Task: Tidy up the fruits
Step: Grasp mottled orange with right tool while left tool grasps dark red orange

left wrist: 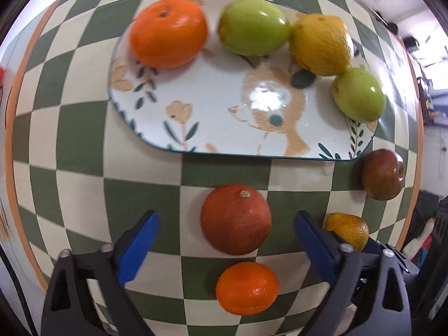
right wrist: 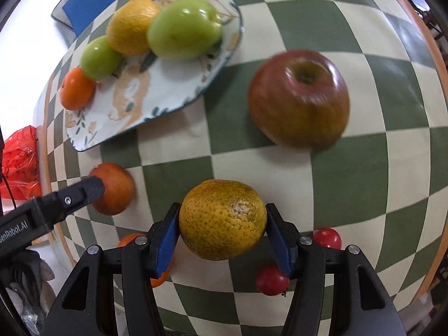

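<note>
My left gripper [left wrist: 226, 238] points down over a dark red-orange fruit [left wrist: 236, 218] on the checked cloth. Its blue pads [left wrist: 140, 240] stand on either side of the fruit with a gap each side, so it is open. In the right wrist view my right gripper [right wrist: 222, 240] is shut on a speckled yellow-green orange [right wrist: 222, 219], with both pads against its sides. The patterned plate [left wrist: 212, 106] holds an orange [left wrist: 168, 32], two green apples [left wrist: 253, 28] and a yellow citrus [left wrist: 320, 43]. A red apple [right wrist: 299, 98] lies on the cloth beside the plate.
A small orange [left wrist: 247, 287] lies just below the dark fruit. Two small red fruits [right wrist: 271, 280] sit under my right gripper. A finger of the left gripper [right wrist: 89, 189] shows in the right wrist view. A red plastic bag [right wrist: 19, 162] lies beyond the table's orange-trimmed edge.
</note>
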Demonstrator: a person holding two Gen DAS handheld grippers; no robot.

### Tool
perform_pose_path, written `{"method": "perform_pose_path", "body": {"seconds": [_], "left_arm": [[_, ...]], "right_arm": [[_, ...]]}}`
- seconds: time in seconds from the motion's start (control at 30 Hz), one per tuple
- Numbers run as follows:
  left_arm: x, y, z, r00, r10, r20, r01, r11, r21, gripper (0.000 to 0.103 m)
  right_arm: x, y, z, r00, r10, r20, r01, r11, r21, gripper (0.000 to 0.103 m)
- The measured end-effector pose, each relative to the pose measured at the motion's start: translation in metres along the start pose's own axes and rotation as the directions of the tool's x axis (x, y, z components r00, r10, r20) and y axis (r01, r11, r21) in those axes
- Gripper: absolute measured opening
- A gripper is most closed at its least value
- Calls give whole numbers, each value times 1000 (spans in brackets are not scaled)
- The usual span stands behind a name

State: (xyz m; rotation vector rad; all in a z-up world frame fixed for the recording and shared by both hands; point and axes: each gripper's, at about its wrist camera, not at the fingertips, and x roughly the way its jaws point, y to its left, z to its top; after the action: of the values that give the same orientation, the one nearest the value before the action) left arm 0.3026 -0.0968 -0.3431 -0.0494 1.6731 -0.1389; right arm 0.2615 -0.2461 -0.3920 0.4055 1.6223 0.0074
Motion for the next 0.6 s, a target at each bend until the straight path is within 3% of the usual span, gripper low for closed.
{"method": "perform_pose_path", "body": {"seconds": [0.07, 0.6], "left_arm": [[8, -9, 1, 1000, 21, -22, -20, 999, 43, 52], [15, 2, -43, 999, 42, 7, -42, 999, 33, 51]], "right_arm": [[3, -3, -5, 1000, 0, 3, 0, 1000, 4, 62], [9, 15, 5, 1000, -20, -10, 20, 999, -28, 62]]}}
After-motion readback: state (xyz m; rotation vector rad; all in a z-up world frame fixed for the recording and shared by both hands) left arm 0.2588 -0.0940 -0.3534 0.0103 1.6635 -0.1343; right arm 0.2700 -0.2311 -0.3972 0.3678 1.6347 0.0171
